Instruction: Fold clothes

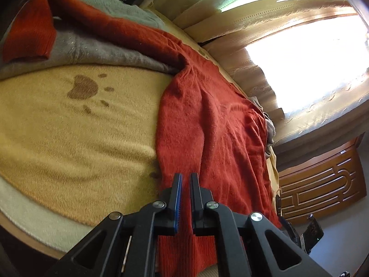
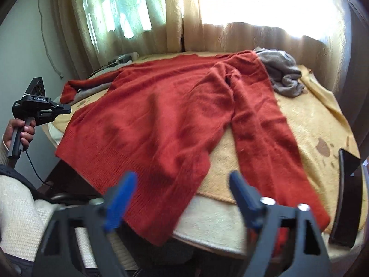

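Clearly, sweater (image 2: 161,120): rust-red fuzzy knit, spread across the middle of the right wrist view on a yellow blanket (image 2: 311,124), hem draped over the near table edge.
Handling: judged soft, light, limp; it should sag and stretch when lifted.
Where to grip: ribbed hem corners or the sleeve (image 2: 265,143) cuff at lower right, pinching both layers.
Left gripper (image 1: 185,177): fingers nearly together, nothing visibly pinched, hovering above the red knit.
Right gripper (image 2: 182,184): jaws spread wide, empty, above the hem.
Nearby: grey garment (image 2: 283,73), upper right.
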